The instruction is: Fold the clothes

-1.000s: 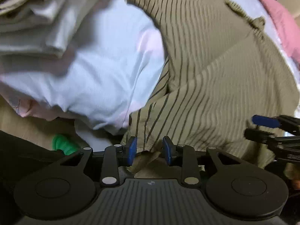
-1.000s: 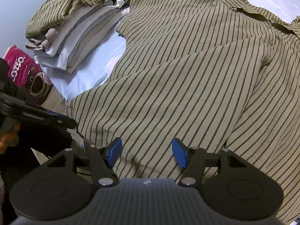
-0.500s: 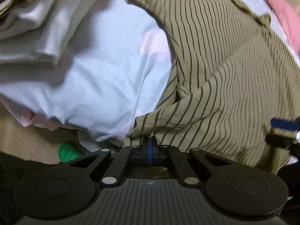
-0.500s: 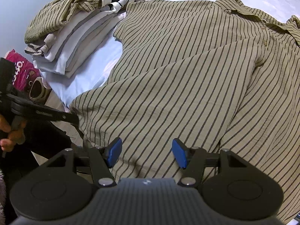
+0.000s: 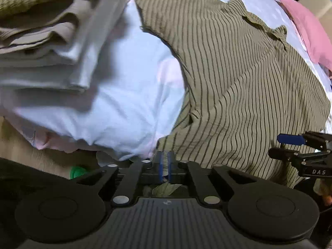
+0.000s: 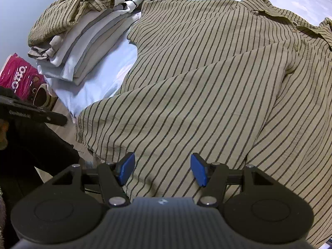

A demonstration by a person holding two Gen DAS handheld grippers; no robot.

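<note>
We lose striped shirt [image 5: 238, 78] hem behind left gripper [image 5: 164, 164] body; cannot tell whether pads pinch cloth while jaws open. Folded stack [image 5: 41, 47] blurred in left view, cut by left edge; we cannot count garments. Pink cloth [image 5: 307, 27] runs off right edge. Green object [image 5: 77, 171] half hidden under gripper arm, unidentifiable. Pink package [image 6: 17, 76] cropped at left edge of right view, lettering partial. Shirt's right side [image 6: 300, 124] leaves frame.
</note>
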